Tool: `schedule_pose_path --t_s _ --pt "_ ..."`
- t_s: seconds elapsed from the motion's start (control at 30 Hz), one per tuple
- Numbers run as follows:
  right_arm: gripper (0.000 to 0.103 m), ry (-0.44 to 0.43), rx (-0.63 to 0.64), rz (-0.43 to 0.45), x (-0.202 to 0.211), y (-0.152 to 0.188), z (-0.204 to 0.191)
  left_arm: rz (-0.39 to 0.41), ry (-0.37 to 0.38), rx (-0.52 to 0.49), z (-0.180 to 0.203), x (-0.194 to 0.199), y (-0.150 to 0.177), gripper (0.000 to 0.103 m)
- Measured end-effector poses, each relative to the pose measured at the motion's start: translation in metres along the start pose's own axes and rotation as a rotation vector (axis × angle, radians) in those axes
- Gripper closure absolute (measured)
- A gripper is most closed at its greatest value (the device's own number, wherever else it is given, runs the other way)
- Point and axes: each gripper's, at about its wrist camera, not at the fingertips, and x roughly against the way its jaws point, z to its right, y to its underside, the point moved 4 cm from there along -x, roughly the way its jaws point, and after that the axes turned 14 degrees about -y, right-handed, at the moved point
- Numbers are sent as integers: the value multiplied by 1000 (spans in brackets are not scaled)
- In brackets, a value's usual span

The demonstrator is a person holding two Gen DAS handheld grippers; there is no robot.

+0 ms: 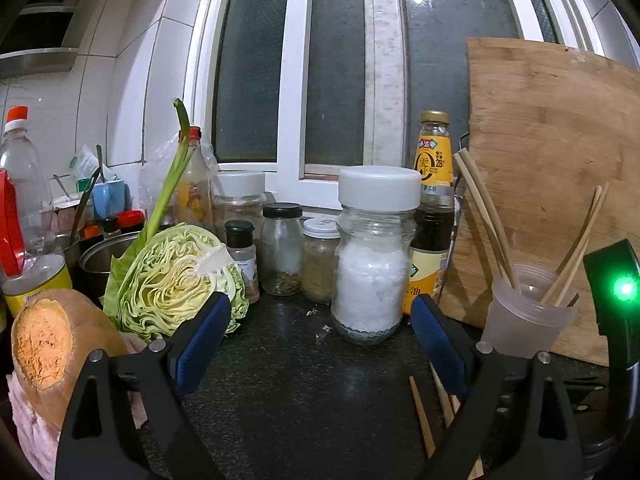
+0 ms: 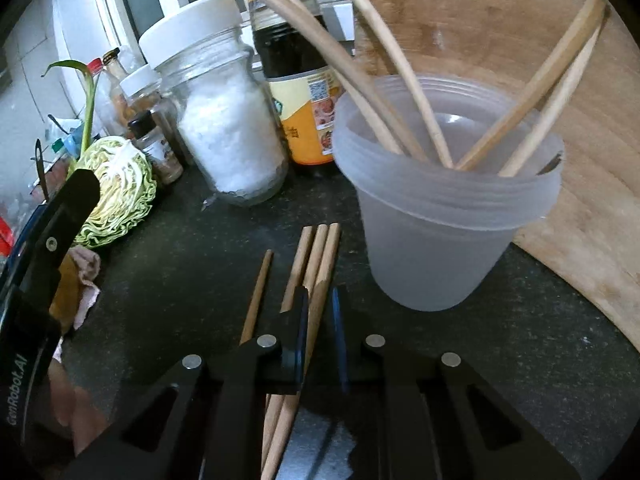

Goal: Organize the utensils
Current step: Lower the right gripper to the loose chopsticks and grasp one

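My right gripper (image 2: pixel 320 320) nearly closed around rightmost loose chopstick (image 2: pixel 326 264) on counter (image 2: pixel 192 248); real pinch I cannot confirm. Cup (image 2: pixel 452 240) at 1 o'clock, five chopsticks inside. Advice: squeeze only one stick, lift level, drop tip-first. My left gripper (image 1: pixel 320 332) wide open, empty.

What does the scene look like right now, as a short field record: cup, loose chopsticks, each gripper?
cup: frosted plastic cup upright on dark counter, before the wooden board
in cup: several chopsticks, leaning
loose: four chopsticks flat on counter, left of cup
right gripper: nearly shut around rightmost loose chopstick; contact unclear
left gripper: open, empty, facing salt jar
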Motion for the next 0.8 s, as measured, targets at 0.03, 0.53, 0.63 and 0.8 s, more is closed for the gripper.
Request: schedule_pose_path --t_s 0.03,0.53,0.63,0.8 --pt "89 4 3 -4 -1 0 0 0 0 -1 0 0 0 11" --pt "91 13 -12 -49 -10 -2 6 3 0 1 -1 0 0 8" --pt "94 32 -13 -53 -7 -2 9 1 0 3 -1 1 1 8" --pt "94 12 -22 -62 -9 -3 12 8 9 4 0 4 1 8"
